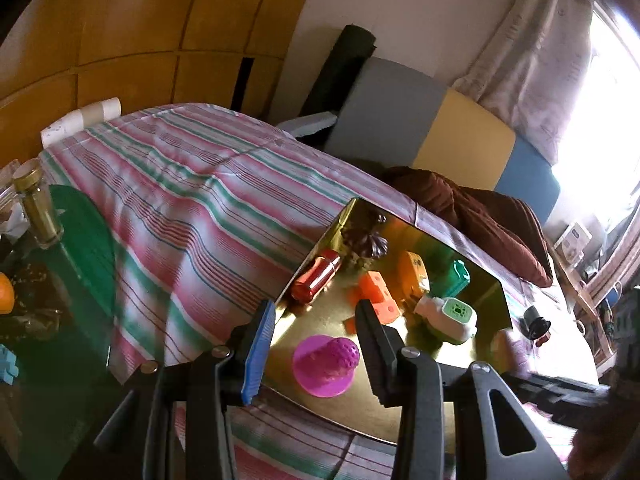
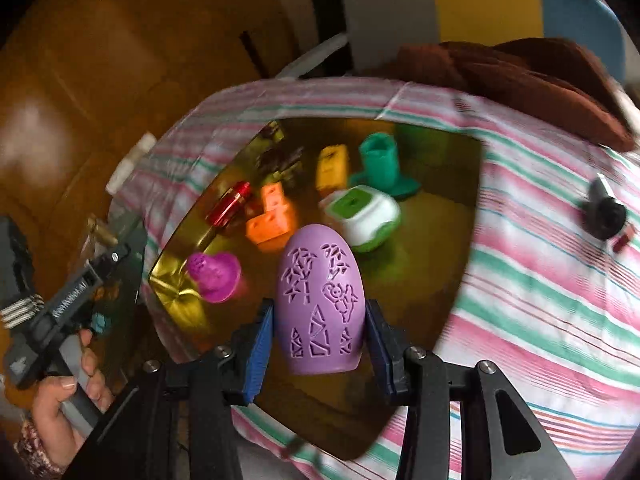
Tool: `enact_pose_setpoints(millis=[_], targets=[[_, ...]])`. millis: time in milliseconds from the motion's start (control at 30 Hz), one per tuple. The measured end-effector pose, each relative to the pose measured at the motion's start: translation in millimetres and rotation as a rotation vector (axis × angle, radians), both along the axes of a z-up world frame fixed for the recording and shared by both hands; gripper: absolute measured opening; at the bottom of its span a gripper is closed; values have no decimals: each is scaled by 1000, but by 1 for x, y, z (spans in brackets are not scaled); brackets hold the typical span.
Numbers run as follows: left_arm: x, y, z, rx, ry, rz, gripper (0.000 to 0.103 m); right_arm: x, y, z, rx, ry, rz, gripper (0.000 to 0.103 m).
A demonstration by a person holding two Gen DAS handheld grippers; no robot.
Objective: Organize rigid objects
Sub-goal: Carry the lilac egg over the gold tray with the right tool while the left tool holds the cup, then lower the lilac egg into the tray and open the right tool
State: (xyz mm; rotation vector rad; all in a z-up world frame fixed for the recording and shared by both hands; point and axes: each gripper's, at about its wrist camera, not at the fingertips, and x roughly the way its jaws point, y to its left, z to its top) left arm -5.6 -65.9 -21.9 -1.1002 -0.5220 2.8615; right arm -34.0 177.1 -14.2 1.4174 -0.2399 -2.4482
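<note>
A gold tray point(image 1: 400, 392) lies on the striped cloth. It holds a red cylinder point(image 1: 316, 276), orange blocks point(image 1: 378, 294), a yellow block point(image 1: 414, 276), a green cup point(image 1: 456, 278), a white and green box point(image 1: 448, 314), a dark ridged piece point(image 1: 366, 240) and a magenta cone point(image 1: 326, 364). My left gripper point(image 1: 316, 350) hangs open over the tray's near corner; the magenta cone sits below its fingers, untouched. My right gripper point(image 2: 320, 344) is shut on a purple egg-shaped shell point(image 2: 320, 300) with cut-out patterns, held above the gold tray point(image 2: 432, 240).
A black knob-like object point(image 2: 604, 212) lies on the cloth right of the tray. A brown cloth point(image 1: 480, 216) and coloured cushions point(image 1: 460, 136) lie beyond. At far left stand a gold-lidded jar point(image 1: 36, 208), a green mat point(image 1: 84, 240) and an orange fruit point(image 1: 6, 292). A hand point(image 2: 60, 400) grips the left tool.
</note>
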Motion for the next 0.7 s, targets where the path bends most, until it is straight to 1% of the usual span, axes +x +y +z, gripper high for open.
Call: enact_pose_setpoints(millis=[200,333,500,700], targets=[[0,-2,0,15,-7,2,42,-17,-40,-22,36,-48,52,44],[1,-2,1,20,-5,3,42,-27,-58,-36,65,-66,60,44],[2,-1,0,19,-6,-1,42,-38,-69,-49,98,-78,50,44],[2,0,0,15,-8,-2,42,-44,-71,-56,86,-84,43,45]])
